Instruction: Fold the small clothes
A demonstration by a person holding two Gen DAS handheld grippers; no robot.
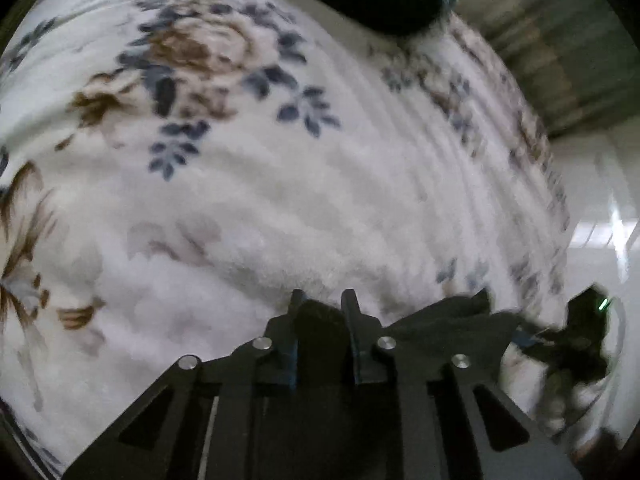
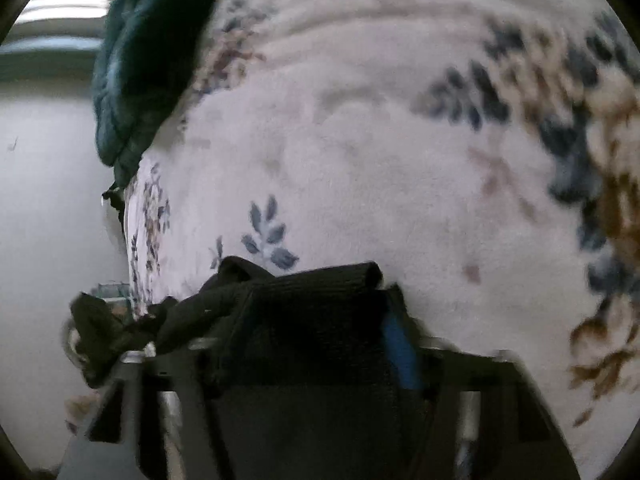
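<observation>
a white fleece blanket with blue and brown flowers covers the surface; pale glossy floor lies beyond its edge, and a dark teal cushion sits on it. the left gripper and right gripper are both clamped on a black garment, stretched roughly crosswise between them, just above the blanket.

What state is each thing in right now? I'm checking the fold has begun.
left gripper: shut on the black garment.
right gripper: shut on the black garment.
black garment: bunched, held between both grippers over the blanket.
floral blanket: spread out flat, fluffy.
dark teal cloth: lying crumpled at the blanket's edge.
</observation>
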